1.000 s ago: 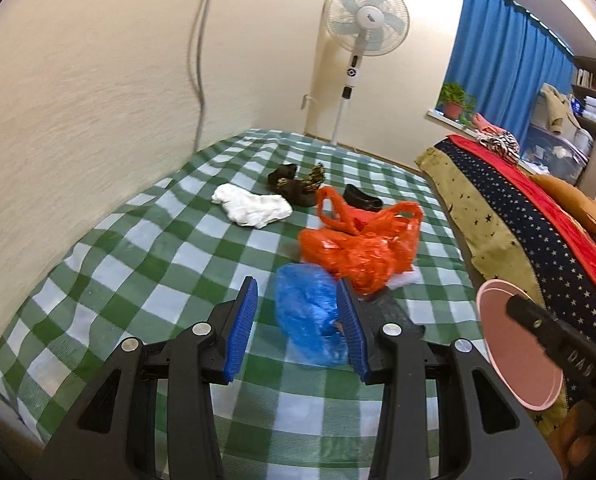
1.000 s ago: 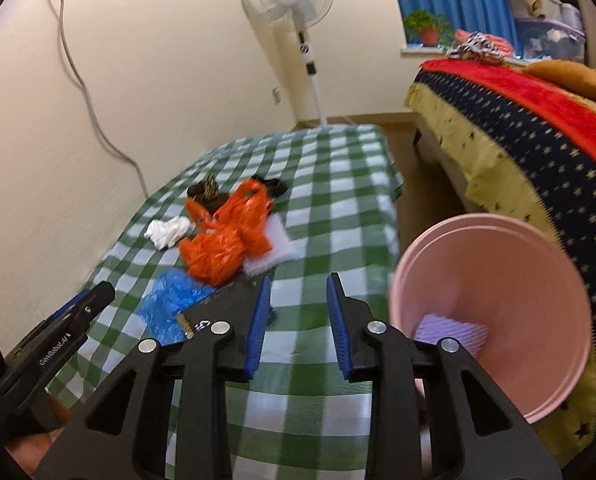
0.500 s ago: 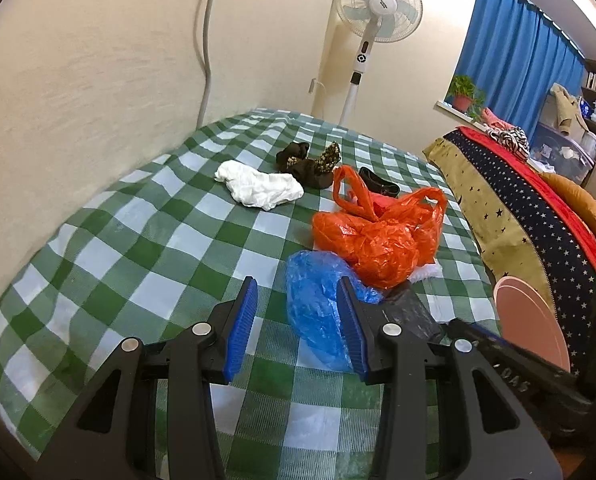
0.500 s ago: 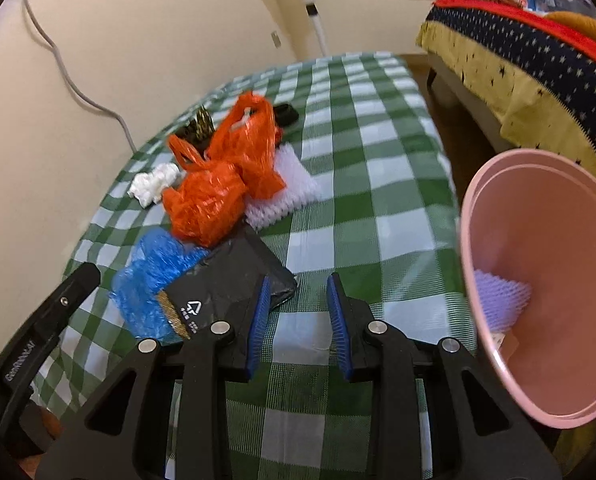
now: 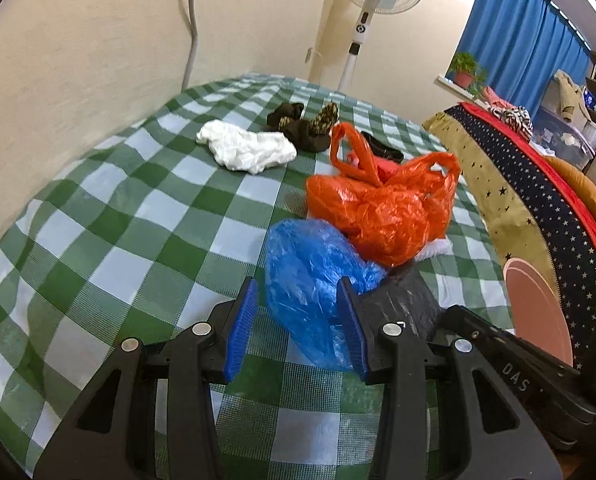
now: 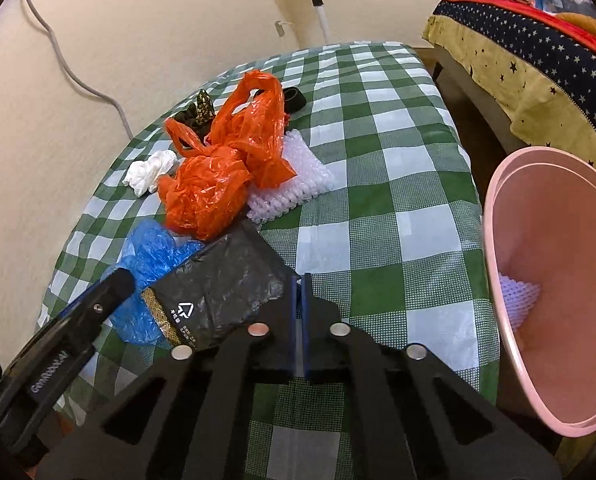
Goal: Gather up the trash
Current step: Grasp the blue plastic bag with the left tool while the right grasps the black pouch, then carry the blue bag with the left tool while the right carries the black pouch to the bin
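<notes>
The right claw (image 6: pixel 298 284) has just snapped closed, pinching the edge of the black bag (image 6: pixel 225 292) on the table (image 6: pixel 398 160). The left claw (image 5: pixel 298 316) is open around the blue bag (image 5: pixel 310 276).

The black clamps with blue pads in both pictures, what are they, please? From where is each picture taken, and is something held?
They are two grippers that a person carries, one in each hand. A camera on each looks forward along its fingers, so one picture comes from the left gripper, the other from the right gripper. On the green checked cloth lie a blue bag, an orange bag, a black bag, white bubble wrap and a crumpled white piece; a pink bin stands beside. The left jaws are open, the blue bag ahead between them, not pressed. The right jaws have just closed at the black bag's corner; whether they pinch it I cannot tell.
</notes>
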